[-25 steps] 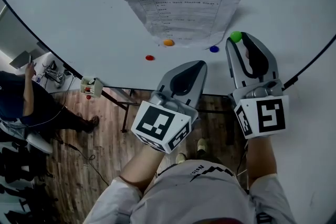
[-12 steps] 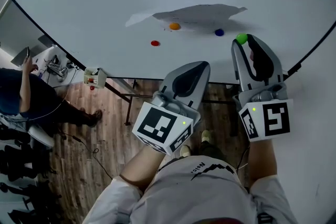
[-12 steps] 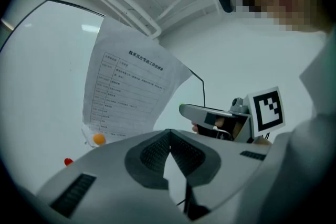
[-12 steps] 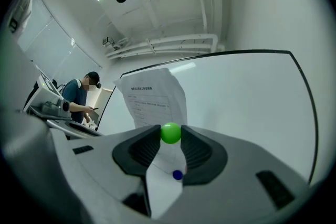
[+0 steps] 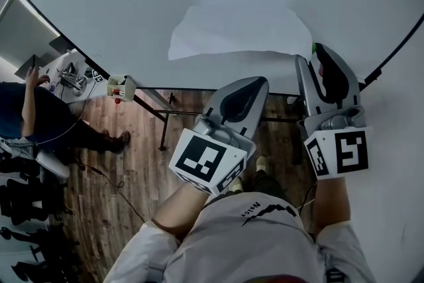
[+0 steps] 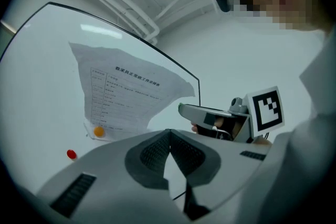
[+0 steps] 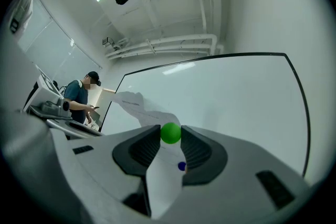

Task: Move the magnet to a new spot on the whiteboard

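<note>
Overhead, the paper hides the orange magnet seen past the closed, empty left gripper; the right gripper pinches the green magnet beside that paper.

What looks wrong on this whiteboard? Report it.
Printed white paper sheet hangs crumpled, right edge curling off the whiteboard; a round orange magnet pins its lower left. Right gripper holds the round green magnet.
</note>
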Demonstrator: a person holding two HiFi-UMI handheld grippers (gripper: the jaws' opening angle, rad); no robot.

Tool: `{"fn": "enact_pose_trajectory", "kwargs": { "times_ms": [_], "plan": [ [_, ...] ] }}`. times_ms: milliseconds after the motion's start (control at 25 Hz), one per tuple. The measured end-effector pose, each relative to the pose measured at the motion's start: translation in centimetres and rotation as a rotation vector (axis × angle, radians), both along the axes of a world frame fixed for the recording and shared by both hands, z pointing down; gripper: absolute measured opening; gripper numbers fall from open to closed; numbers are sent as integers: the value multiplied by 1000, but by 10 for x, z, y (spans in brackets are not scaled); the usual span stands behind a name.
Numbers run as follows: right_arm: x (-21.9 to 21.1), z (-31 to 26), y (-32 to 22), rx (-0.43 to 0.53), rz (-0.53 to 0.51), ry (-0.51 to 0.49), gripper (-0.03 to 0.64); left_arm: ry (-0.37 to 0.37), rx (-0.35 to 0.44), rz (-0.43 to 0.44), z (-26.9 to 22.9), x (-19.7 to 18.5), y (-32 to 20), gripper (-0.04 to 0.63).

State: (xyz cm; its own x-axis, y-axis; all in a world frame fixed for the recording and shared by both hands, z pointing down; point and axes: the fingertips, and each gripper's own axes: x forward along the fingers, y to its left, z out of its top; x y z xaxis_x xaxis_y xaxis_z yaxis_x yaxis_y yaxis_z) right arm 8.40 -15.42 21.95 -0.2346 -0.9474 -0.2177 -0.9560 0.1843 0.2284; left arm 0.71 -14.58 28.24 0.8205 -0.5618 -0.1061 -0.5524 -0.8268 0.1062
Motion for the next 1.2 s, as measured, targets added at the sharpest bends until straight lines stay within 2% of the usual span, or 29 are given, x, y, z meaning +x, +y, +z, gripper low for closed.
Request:
{"fn": "enact_pose_trajectory", "kwargs": {
  "times_ms": [280, 1200],
  "plan": [
    [11, 3, 32, -2, 5, -6, 130, -36, 12, 28, 5, 17, 36, 11],
    [15, 9, 30, -15, -5, -5, 130, -2, 1, -18, -3, 16, 23, 11]
  ]
}}
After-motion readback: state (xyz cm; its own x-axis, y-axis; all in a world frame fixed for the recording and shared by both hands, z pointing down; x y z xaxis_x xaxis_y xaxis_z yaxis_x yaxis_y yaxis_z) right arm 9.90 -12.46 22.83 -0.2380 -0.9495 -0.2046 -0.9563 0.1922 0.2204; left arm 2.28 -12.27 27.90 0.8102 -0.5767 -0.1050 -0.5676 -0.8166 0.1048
